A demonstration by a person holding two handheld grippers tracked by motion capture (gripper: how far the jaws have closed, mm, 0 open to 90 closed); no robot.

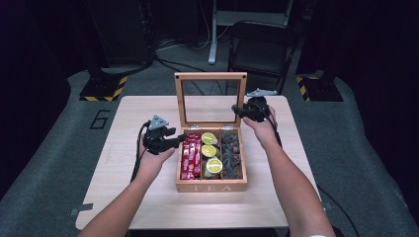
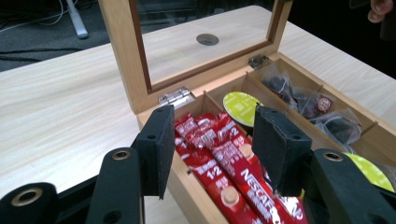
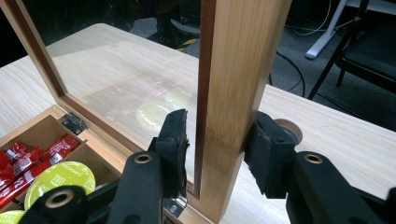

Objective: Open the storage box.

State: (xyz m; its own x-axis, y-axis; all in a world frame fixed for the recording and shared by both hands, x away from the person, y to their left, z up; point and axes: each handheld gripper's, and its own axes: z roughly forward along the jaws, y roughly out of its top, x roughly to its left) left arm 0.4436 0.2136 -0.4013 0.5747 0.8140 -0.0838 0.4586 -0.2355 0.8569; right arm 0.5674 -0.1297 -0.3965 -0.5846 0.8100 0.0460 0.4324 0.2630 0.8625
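Now the right gripper [image 1: 236, 110] straddles the raised lid's [image 3: 233, 93] right frame, one pad visibly clear of it. Left gripper [image 2: 210, 140] hovers half-open and empty over the red sticks [image 2: 219, 163] in the box [image 1: 211, 187] at mid-table.

Left claw [image 2: 212, 149] jaws cover part of the red sachets [image 2: 219, 158] and one green capsule [image 2: 240, 108]. Dark tea bags [image 1: 230, 153] too small in the high view to make out singly. Lid [image 3: 233, 93] cut off at the top edge in the right gripper view. Printing on the sachets is partly hidden.
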